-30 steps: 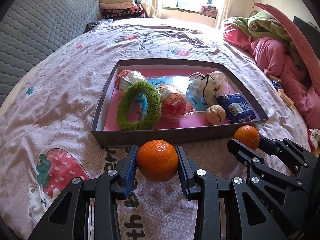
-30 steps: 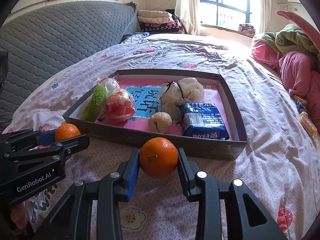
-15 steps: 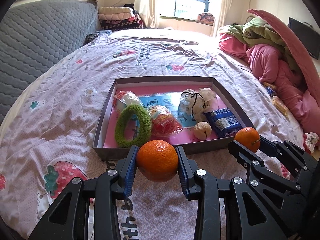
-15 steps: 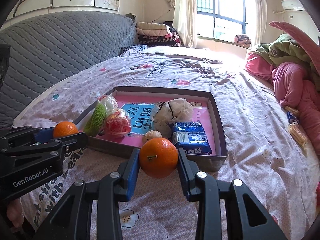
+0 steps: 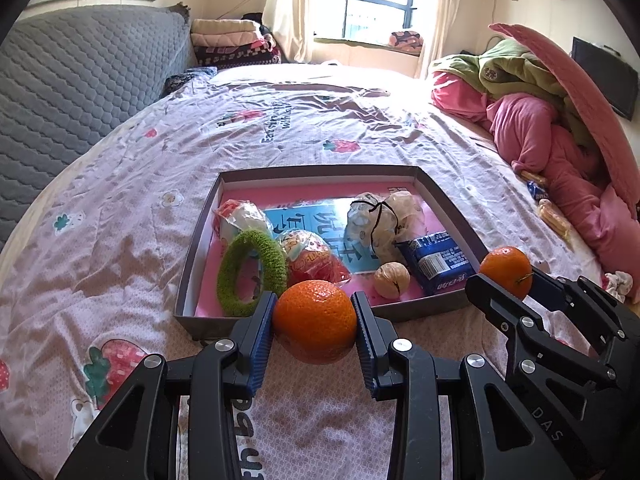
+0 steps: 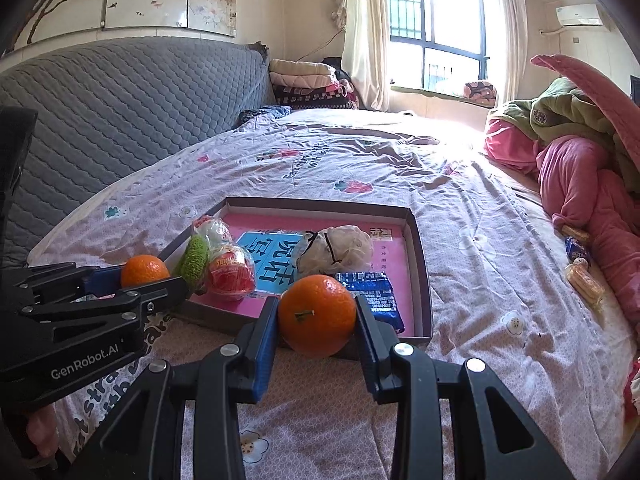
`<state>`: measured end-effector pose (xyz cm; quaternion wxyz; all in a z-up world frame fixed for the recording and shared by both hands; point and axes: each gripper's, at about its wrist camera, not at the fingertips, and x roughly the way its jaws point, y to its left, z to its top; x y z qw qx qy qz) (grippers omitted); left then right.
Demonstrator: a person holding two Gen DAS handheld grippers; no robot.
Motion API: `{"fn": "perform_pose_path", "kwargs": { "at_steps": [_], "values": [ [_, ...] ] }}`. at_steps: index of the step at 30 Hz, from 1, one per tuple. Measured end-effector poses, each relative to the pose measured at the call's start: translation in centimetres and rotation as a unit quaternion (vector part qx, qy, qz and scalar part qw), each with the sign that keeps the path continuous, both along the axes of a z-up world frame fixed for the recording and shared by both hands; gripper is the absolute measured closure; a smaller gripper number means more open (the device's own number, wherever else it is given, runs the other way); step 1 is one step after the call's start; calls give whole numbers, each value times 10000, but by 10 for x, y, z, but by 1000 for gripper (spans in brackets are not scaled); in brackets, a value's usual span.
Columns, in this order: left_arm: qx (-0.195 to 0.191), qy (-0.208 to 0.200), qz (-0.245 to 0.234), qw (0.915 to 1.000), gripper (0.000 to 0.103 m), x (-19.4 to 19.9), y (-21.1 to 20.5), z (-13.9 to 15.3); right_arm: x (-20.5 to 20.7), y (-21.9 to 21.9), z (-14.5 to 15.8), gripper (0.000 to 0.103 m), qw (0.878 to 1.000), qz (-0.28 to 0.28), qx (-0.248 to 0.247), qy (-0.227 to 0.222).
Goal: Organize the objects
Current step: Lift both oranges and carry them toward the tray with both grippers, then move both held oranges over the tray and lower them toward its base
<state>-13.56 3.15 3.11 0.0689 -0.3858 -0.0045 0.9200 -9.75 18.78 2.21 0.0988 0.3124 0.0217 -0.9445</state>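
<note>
My left gripper (image 5: 315,322) is shut on an orange (image 5: 315,326), held in the air just short of the near edge of a shallow grey box (image 5: 448,200) with a pink floor. My right gripper (image 6: 316,320) is shut on a second orange (image 6: 317,314), also near that edge; it shows in the left wrist view too, at the right (image 5: 506,266). The left gripper with its orange (image 6: 144,270) appears at the left of the right wrist view. The box (image 6: 418,248) holds a green fuzzy ring (image 5: 251,278), a red wrapped ball (image 5: 316,260), a walnut (image 5: 392,280), a blue packet (image 5: 436,262) and a white bag (image 5: 380,220).
The box lies on a bed with a pink printed sheet (image 5: 120,208). A grey quilted headboard (image 5: 72,88) stands at the left. Pink and green bedding (image 5: 552,120) is piled at the right, with small snack packets (image 6: 580,272) beside it.
Both grippers have risen with their oranges, so the box now looks smaller and farther below. The grips have not changed.
</note>
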Motion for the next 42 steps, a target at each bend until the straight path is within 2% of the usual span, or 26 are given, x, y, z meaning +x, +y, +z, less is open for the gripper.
{"fn": "perform_pose_path", "kwargs": {
  "at_steps": [15, 29, 42],
  "values": [
    [-13, 173, -89, 9998, 65, -20, 9, 17, -7, 11, 19, 66, 9998, 11, 60, 171],
    [10, 324, -161, 9993, 65, -51, 18, 33, -46, 37, 34, 66, 9991, -262, 141, 295],
    [35, 393, -228, 9990, 65, -79, 31, 39, -63, 45, 42, 66, 9986, -285, 198, 393]
  ]
}}
